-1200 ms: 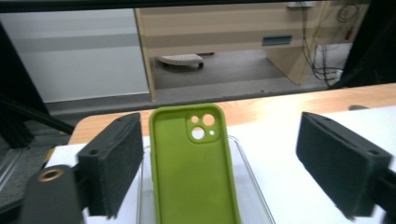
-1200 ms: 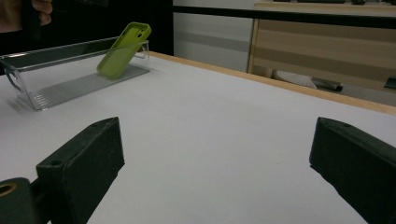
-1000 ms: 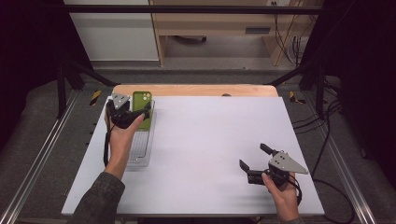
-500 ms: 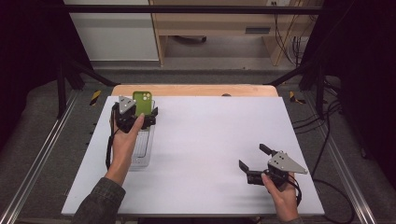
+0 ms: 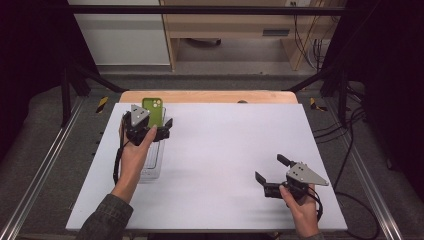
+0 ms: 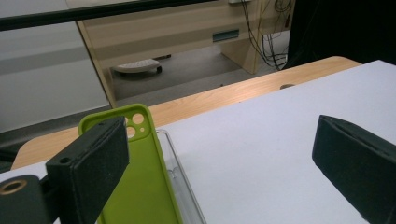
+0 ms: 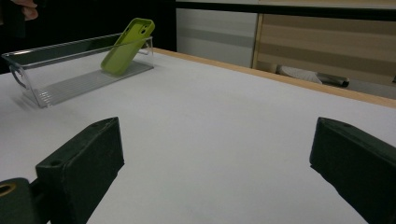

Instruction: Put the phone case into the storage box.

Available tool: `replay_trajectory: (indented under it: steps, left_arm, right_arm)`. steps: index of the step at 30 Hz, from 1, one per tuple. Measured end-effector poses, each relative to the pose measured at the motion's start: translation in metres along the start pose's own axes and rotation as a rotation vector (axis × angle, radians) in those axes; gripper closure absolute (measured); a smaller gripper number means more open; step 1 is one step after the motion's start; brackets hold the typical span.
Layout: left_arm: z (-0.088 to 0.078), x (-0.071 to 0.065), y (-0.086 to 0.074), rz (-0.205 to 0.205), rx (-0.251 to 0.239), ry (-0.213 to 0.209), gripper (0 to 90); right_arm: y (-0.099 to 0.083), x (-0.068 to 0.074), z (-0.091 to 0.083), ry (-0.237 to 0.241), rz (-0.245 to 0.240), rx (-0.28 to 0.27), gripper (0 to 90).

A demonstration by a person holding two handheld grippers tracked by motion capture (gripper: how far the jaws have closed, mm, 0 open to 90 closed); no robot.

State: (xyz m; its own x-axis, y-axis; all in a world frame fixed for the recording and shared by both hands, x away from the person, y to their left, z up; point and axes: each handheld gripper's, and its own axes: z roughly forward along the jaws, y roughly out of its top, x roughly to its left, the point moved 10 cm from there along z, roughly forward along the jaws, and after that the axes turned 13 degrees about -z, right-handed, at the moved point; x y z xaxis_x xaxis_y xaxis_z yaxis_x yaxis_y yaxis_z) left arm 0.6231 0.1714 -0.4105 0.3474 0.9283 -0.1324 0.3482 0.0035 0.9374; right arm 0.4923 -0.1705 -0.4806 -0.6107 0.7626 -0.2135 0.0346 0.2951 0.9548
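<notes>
A green phone case leans upright against the far end wall of a clear plastic tray at the table's left side. My left gripper hovers open just over that far end. In the left gripper view the case stands partly behind the left jaw and the tray wall runs beside it; nothing lies between the jaws. My right gripper rests open near the front right of the table. The right gripper view looks across the table at the case and the tray.
The white tabletop stretches bare between the two grippers. A wooden strip borders its far edge. Beyond the table stand a wooden bench and cables on the floor. Metal rails run along both sides.
My left gripper has shifted slightly right and toward the person, away from the case's top. The case still leans in the tray. The right gripper has stayed put.
</notes>
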Motion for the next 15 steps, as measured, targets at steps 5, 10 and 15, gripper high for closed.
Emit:
replay_trajectory:
  steps: [5, 10, 15]
  left_arm:
    - [-0.005, -0.004, 0.002, 0.035, -0.01, 0.004, 3.7]
    - [-0.011, -0.009, 0.003, 0.026, -0.018, -0.02, 3.7]
    - [-0.017, -0.014, 0.001, 0.001, 0.0, -0.055, 3.7]
  right_arm:
    - [0.0, 0.0, 0.0, 0.0, 0.001, 0.001, 2.7]
    - [0.0, 0.0, 0.0, 0.001, 0.001, -0.002, 2.6]
    - [0.001, 0.0, 0.0, 0.003, -0.001, -0.004, 2.5]
